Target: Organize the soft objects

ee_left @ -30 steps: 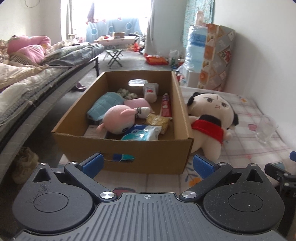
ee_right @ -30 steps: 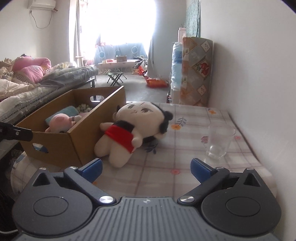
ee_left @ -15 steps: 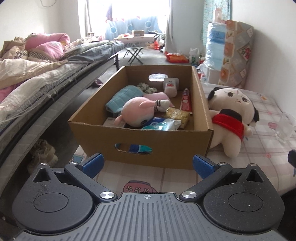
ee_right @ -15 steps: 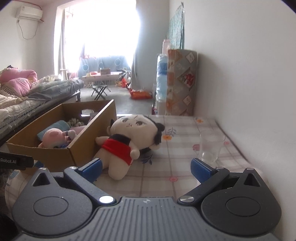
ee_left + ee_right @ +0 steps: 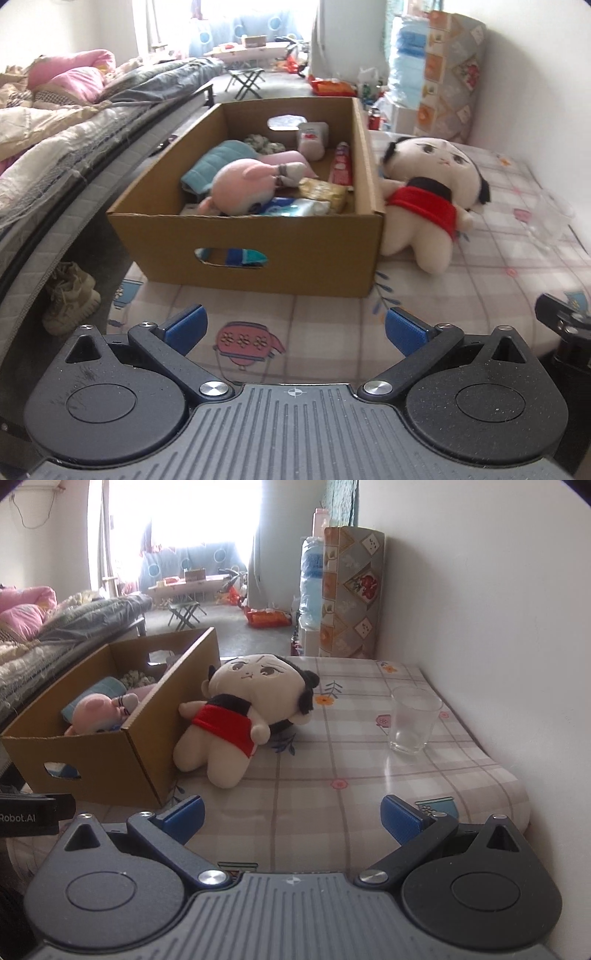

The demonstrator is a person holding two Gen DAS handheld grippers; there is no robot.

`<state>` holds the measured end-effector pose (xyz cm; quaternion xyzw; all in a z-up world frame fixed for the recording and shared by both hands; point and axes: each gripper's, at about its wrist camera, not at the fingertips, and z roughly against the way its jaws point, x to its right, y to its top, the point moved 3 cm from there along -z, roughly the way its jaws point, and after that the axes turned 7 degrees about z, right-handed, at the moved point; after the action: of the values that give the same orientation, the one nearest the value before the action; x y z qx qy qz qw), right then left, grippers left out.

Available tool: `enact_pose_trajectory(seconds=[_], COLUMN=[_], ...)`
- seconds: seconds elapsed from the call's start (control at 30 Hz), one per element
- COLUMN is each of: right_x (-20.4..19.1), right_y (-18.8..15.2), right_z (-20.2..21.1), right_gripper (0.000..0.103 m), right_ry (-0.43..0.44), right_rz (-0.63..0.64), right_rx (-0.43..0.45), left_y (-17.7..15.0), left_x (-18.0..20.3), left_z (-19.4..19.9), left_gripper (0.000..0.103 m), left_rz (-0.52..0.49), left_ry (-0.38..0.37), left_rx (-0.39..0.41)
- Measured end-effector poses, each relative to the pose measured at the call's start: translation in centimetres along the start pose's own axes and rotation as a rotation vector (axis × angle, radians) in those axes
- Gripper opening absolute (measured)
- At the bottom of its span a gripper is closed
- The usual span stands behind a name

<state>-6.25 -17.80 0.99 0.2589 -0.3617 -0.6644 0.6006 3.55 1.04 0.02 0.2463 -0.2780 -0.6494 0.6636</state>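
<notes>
A cream doll with black hair and a red skirt [image 5: 428, 192] lies on the checked tablecloth, leaning against the right side of a cardboard box [image 5: 258, 240]; it also shows in the right wrist view [image 5: 236, 716]. Inside the box lie a pink plush [image 5: 243, 181], a teal cloth [image 5: 218, 162] and several packets. The box shows in the right wrist view too [image 5: 110, 753]. My left gripper [image 5: 293, 326] is open and empty in front of the box. My right gripper [image 5: 291, 816] is open and empty, short of the doll.
A clear drinking glass [image 5: 412, 720] stands on the table near the right wall. A bed with quilts [image 5: 55, 122] runs along the left, with shoes [image 5: 70, 295] under it. A patterned cabinet and water bottles [image 5: 343, 590] stand beyond the table's far end.
Both grippers have pulled back and risen a little, so the box and doll sit farther off. Both stay open; nothing on the table has moved.
</notes>
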Motion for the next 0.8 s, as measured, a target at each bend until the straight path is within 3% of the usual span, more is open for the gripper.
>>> enact_pose_trajectory(seconds=[0.27,0.8], right_x=[1.0,3.0], right_y=[-0.2,-0.2], right_z=[1.2,2.0], right_gripper=[0.103,0.103], right_ry=[-0.047,-0.064], right_rz=[0.001,-0.049], right_rx=[-0.008,-0.019], left_y=[-0.9,-0.6], left_x=[2.0,3.8], left_z=[0.9,2.1], left_gripper=[0.103,0.103], left_rz=[-0.036,-0.047], left_ry=[-0.058,-0.090], left_rx=[-0.021,-0.010])
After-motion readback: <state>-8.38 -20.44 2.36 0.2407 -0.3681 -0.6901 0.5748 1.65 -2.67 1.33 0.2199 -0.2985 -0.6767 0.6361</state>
